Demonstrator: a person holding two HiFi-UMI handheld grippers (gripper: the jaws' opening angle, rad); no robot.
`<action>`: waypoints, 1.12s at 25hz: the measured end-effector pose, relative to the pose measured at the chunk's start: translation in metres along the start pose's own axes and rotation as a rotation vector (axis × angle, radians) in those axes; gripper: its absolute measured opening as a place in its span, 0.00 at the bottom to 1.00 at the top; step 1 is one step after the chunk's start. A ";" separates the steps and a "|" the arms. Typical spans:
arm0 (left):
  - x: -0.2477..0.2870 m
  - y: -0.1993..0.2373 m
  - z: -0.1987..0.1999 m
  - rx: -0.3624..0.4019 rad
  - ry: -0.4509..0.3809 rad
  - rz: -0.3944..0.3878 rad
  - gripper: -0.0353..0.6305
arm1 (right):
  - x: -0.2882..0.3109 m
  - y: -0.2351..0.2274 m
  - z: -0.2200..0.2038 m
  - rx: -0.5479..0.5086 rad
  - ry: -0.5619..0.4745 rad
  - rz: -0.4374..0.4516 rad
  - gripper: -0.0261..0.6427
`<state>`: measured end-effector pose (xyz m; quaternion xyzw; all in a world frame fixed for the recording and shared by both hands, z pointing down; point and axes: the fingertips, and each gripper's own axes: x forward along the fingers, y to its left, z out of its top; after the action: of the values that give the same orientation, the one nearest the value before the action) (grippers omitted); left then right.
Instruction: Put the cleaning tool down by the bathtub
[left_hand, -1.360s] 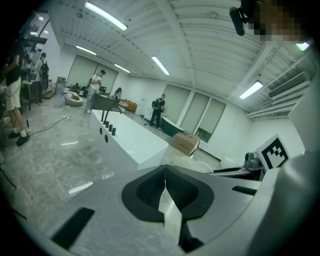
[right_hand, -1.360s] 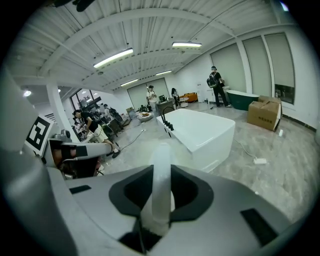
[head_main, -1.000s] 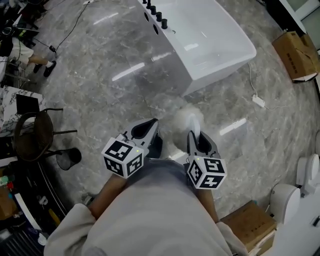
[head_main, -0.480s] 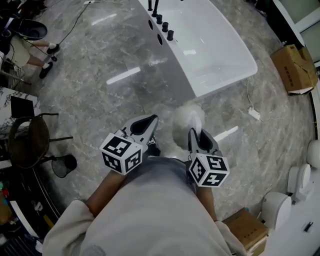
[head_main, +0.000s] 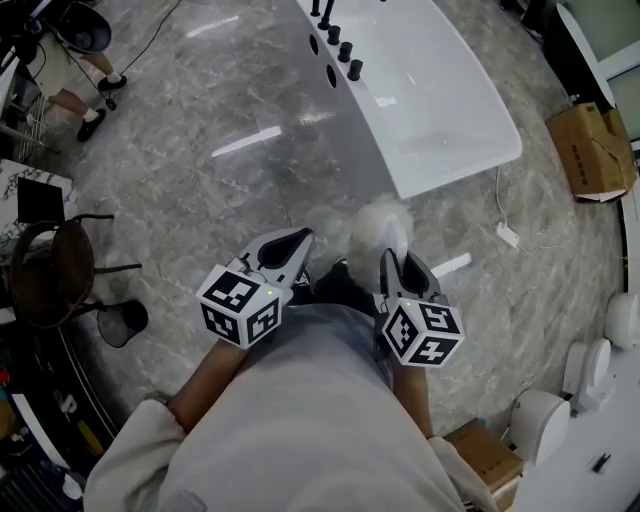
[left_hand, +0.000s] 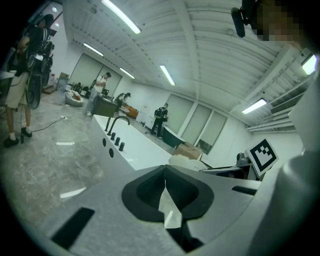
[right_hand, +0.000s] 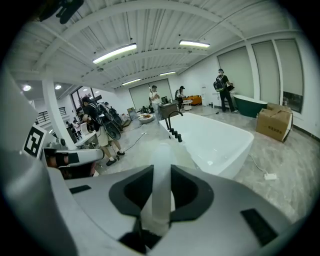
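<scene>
The white bathtub (head_main: 440, 100) stands ahead on the grey marble floor, also in the right gripper view (right_hand: 215, 140) and the left gripper view (left_hand: 135, 150). My right gripper (head_main: 392, 258) is shut on the cleaning tool, whose fluffy white head (head_main: 378, 225) hangs just short of the tub's near end. The tool's pale handle (right_hand: 161, 190) runs up between the right jaws (right_hand: 161, 167). My left gripper (head_main: 298, 238) is level with the right one, to its left, its jaws together (left_hand: 165, 167) and holding nothing.
Black taps (head_main: 335, 45) line the tub's left rim. A power strip (head_main: 507, 235) on a cable lies right of the tub, a cardboard box (head_main: 590, 150) beyond it. A chair (head_main: 55, 275) and black bin (head_main: 128, 320) are at left, white toilets (head_main: 590, 365) at right. A person (head_main: 75, 50) stands far left.
The tub's near end sits slightly lower in the head view, so I have come a little closer. Both grippers keep their pose, the tool still in the right one.
</scene>
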<state>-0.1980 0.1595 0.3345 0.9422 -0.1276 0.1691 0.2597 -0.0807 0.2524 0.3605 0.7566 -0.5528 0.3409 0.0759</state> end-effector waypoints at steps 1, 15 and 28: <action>0.000 0.004 -0.001 -0.007 0.002 0.007 0.07 | 0.003 0.001 0.002 -0.002 0.002 0.003 0.15; 0.038 0.044 0.038 -0.017 -0.010 0.074 0.07 | 0.067 -0.024 0.064 -0.016 -0.010 0.035 0.15; 0.133 0.079 0.106 -0.013 -0.008 0.164 0.07 | 0.159 -0.084 0.141 -0.022 0.030 0.111 0.15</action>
<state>-0.0760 0.0166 0.3358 0.9274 -0.2065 0.1854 0.2507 0.0794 0.0899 0.3718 0.7185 -0.5966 0.3498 0.0736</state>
